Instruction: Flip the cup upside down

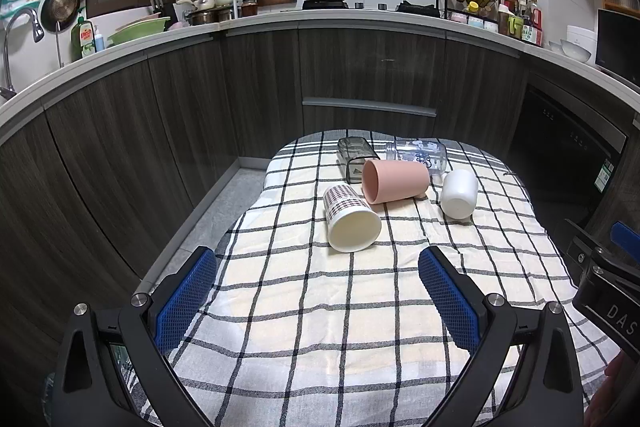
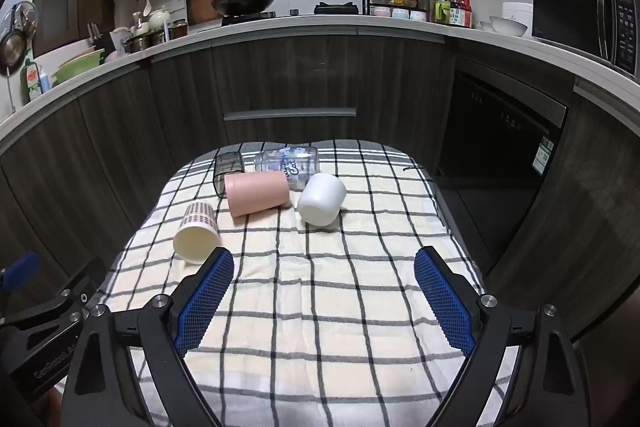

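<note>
Several cups lie on their sides on a checked cloth [image 1: 320, 307] [image 2: 320, 307]. A patterned paper cup [image 1: 350, 217] [image 2: 197, 231] lies nearest, mouth towards me. A pink cup [image 1: 394, 181] [image 2: 258, 193], a white cup [image 1: 459, 193] [image 2: 322, 199], a dark clear cup [image 1: 354, 157] [image 2: 228, 169] and a clear printed glass [image 1: 420, 153] [image 2: 288, 163] lie behind. My left gripper [image 1: 318, 267] is open and empty, short of the paper cup. My right gripper [image 2: 324, 271] is open and empty, short of the white cup.
Dark wood cabinets [image 1: 360, 75] stand beyond the table's far edge. A dishwasher [image 2: 500, 135] is at the right. The floor [image 1: 216, 211] drops off left of the cloth. The other gripper's body shows at the frame edges [image 1: 608, 291] [image 2: 44, 327].
</note>
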Motion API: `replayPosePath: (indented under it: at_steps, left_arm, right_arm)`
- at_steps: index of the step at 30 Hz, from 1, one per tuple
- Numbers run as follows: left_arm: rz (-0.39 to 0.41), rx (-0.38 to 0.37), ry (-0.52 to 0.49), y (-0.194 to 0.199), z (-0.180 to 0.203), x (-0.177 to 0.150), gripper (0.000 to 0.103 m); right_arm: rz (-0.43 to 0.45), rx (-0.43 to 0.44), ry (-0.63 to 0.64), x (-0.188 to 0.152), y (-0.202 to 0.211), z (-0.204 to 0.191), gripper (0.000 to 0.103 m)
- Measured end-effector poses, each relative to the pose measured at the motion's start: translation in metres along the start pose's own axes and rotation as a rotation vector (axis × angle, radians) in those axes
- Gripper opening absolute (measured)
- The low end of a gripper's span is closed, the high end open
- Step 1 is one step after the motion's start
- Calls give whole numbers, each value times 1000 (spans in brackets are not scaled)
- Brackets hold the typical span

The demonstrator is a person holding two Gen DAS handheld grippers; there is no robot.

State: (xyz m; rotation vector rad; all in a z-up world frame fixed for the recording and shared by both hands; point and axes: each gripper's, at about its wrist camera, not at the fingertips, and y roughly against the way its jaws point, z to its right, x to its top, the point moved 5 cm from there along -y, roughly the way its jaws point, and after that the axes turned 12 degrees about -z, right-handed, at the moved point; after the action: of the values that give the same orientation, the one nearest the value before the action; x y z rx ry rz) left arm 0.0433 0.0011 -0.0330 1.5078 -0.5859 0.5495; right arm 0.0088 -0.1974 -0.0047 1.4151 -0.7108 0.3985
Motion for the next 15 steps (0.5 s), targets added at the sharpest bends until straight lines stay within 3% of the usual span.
replayPosePath:
  at_steps: [15]
  left_arm:
    - [3,1,-6,4,1,0,103]
  right_arm:
    - [-8,2,-1,-1,-2,0,92]
